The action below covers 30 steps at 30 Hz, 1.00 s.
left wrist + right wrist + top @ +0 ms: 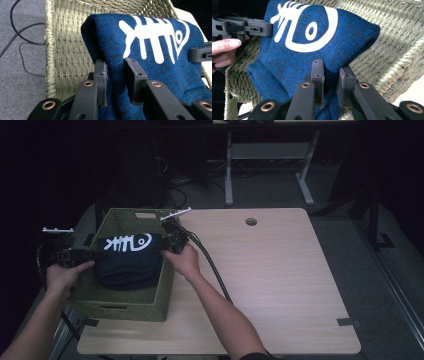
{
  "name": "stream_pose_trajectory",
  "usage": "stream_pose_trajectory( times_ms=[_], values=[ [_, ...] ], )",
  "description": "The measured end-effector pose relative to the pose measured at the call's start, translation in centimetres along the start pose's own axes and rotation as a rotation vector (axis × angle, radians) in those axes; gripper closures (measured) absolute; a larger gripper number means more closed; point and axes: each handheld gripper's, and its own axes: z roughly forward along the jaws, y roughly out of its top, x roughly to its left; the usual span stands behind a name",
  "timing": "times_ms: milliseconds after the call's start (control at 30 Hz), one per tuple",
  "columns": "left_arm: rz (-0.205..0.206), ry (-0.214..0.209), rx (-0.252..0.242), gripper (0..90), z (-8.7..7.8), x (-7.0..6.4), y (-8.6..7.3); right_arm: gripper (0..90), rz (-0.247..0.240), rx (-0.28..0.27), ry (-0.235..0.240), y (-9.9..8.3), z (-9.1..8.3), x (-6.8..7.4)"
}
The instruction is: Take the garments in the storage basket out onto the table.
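A folded dark blue knit garment (129, 257) with a white fish-skeleton print hangs over the green woven basket (112, 304), held from both sides. My left gripper (86, 254) is shut on the garment's left edge; in the left gripper view its jaws pinch a fold of the blue knit (160, 75) at the gripper tips (115, 68). My right gripper (167, 244) is shut on the right edge; the right gripper view shows its jaws clamping the cloth (294, 62) at the tips (331, 71), with the basket's wall (397, 45) behind.
The basket stands at the left end of a light wooden table (280, 275). A thick black cable (212, 267) trails from the right gripper across the table. Dark floor (350, 250) and desk legs (229, 175) lie beyond the table's far edge.
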Motion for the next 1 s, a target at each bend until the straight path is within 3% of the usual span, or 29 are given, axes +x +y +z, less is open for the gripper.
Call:
stream_pose_trajectory(
  times_ms=[567, 700, 800, 1000],
  values=[
    [0.045, 0.066, 0.046, 72.6, 0.6, 0.2, -0.1, 75.5, -0.022, 0.029, -0.031, -0.3, 0.9, 0.2],
    [0.042, 0.080, 0.036, 70.6, 0.6, 0.2, 0.1, 72.0, -0.030, 0.028, -0.040, -0.3, 0.9, 0.4],
    [0.046, 0.093, 0.019, 65.0, 0.6, 0.1, 0.1, 65.9, -0.053, 0.014, -0.087, -0.2, 0.6, 0.9],
    [0.041, 0.092, -0.033, 63.9, 0.0, 0.0, 0.3, 64.6, -0.041, -0.015, -0.082, 0.1, -0.4, 0.7]
  ],
)
